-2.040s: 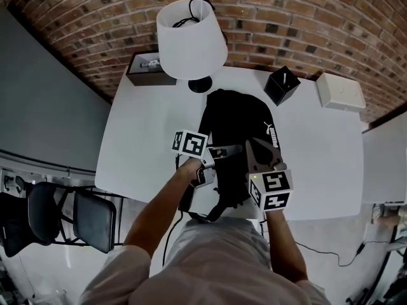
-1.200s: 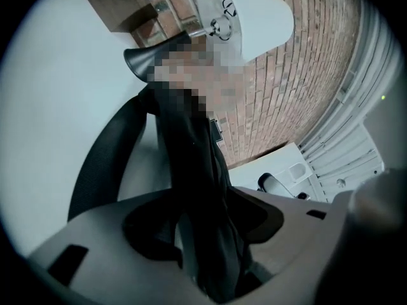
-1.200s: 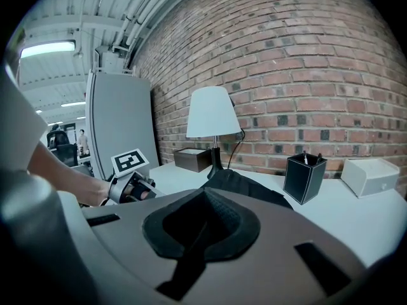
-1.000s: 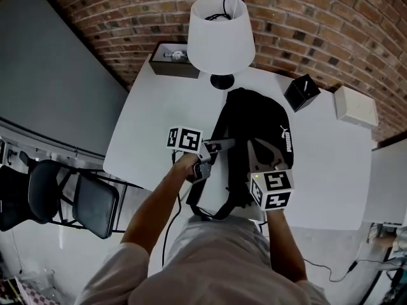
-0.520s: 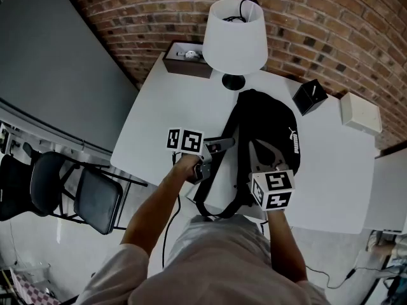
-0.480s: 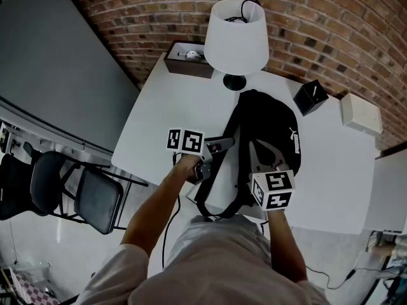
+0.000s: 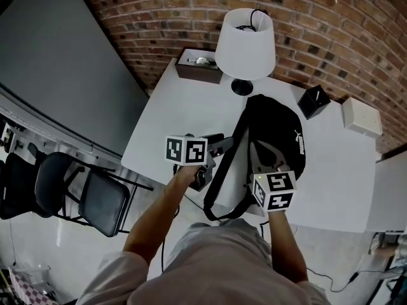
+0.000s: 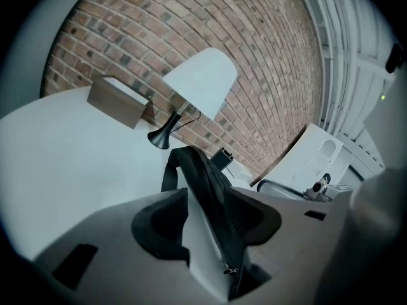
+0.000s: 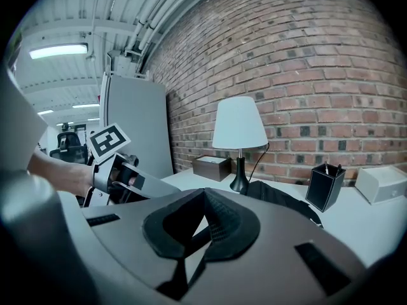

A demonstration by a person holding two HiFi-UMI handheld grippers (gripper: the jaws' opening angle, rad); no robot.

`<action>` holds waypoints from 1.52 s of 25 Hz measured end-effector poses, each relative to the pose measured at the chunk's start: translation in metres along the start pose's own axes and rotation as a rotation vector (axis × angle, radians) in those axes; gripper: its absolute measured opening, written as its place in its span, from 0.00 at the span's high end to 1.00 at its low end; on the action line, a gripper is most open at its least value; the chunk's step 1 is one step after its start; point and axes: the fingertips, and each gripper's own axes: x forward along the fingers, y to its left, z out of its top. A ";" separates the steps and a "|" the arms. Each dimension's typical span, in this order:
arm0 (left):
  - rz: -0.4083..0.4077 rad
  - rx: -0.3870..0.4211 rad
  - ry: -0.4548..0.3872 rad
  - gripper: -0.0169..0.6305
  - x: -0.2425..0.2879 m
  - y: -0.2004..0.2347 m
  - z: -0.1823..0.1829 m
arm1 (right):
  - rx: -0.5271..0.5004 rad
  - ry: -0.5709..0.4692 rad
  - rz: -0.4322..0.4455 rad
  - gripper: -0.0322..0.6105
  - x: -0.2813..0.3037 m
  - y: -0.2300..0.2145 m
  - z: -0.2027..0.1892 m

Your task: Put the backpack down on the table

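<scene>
Head view, left to right: a black folding chair (image 7: 95, 199) stands on the floor off the desk's left edge. The white desk (image 7: 184, 119) is pushed against a brick wall (image 7: 331, 18), and a brown box (image 7: 199, 65) sits at its far left corner.

The left gripper (image 7: 222, 146), held out on the person's bare forearm, hovers over the desk near its front edge, just left of the backpack. Its jaws are spread and have just been closing. The left gripper view shows a black strap (image 8: 191, 164) running between them, close along the right-hand pad, with bare desk showing on the other side. Nothing is pinched there.

A white-shaded lamp (image 7: 245, 43) stands at the middle of the far edge. The black backpack (image 7: 273, 122) lies flat on the desk, its top just beside the lamp's base and its lower end toward the front edge, where a strap loop hangs over.

The right gripper (image 7: 259, 152) is over the backpack's near end. Its own view shows the jaw tips pressed together, pinching a dark band of the backpack.

A black pen holder (image 7: 315, 100) stands by the far edge, just right of the backpack's top. A white box (image 7: 362, 115) sits at the far right corner.
</scene>
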 end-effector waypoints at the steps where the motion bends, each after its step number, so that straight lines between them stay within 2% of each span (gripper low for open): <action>1: 0.013 0.021 -0.008 0.69 -0.004 -0.003 0.002 | 0.000 -0.003 -0.003 0.95 -0.001 0.002 0.002; 8: 0.087 0.155 -0.078 0.75 -0.029 -0.031 0.016 | 0.002 -0.030 -0.023 0.95 -0.016 0.012 0.019; 13: 0.123 0.255 -0.132 0.85 -0.035 -0.051 0.024 | -0.005 -0.045 -0.042 0.95 -0.031 0.016 0.033; 28: 0.177 0.468 -0.203 0.95 -0.058 -0.117 0.008 | 0.020 -0.112 -0.080 0.95 -0.080 0.042 0.057; 38: 0.171 0.521 -0.206 0.96 -0.066 -0.146 -0.012 | 0.032 -0.118 -0.097 0.95 -0.109 0.054 0.053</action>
